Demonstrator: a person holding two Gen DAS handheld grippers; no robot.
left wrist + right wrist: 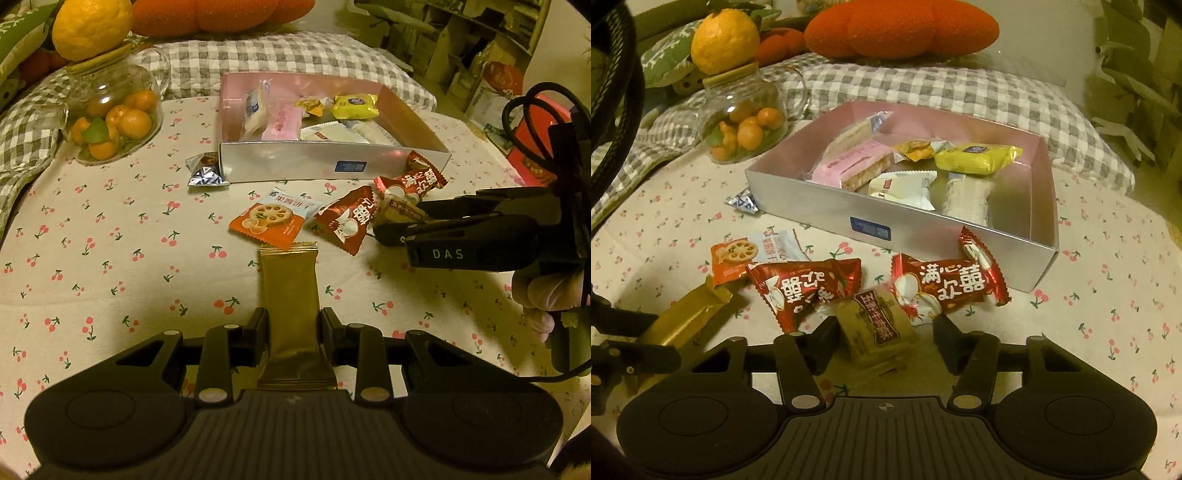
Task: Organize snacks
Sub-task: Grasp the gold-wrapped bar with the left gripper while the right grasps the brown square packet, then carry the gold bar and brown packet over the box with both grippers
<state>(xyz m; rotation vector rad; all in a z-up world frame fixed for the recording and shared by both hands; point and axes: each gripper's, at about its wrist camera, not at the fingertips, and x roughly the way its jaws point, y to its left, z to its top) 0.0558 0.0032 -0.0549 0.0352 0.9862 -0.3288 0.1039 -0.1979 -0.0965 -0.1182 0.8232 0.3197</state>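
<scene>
My left gripper (293, 325) is shut on a long gold snack bar (290, 295), also seen in the right wrist view (687, 321). My right gripper (882, 332) is open around a tan square snack packet (875, 328), its fingers on either side; from the left wrist view it (397, 225) reaches in from the right. Two red candy packets (805, 286) (947, 280) and an orange biscuit packet (271, 221) lie in front of the silver box (820, 206), which holds several snacks. A blue-silver packet (205, 170) lies at the box's left corner.
A glass jar of small oranges (114, 114) with a large citrus (92, 27) on its lid stands at the back left. Checked cushions (923, 85) and an orange pillow (901, 29) lie behind the box. The cherry-print cloth (92, 258) covers the table.
</scene>
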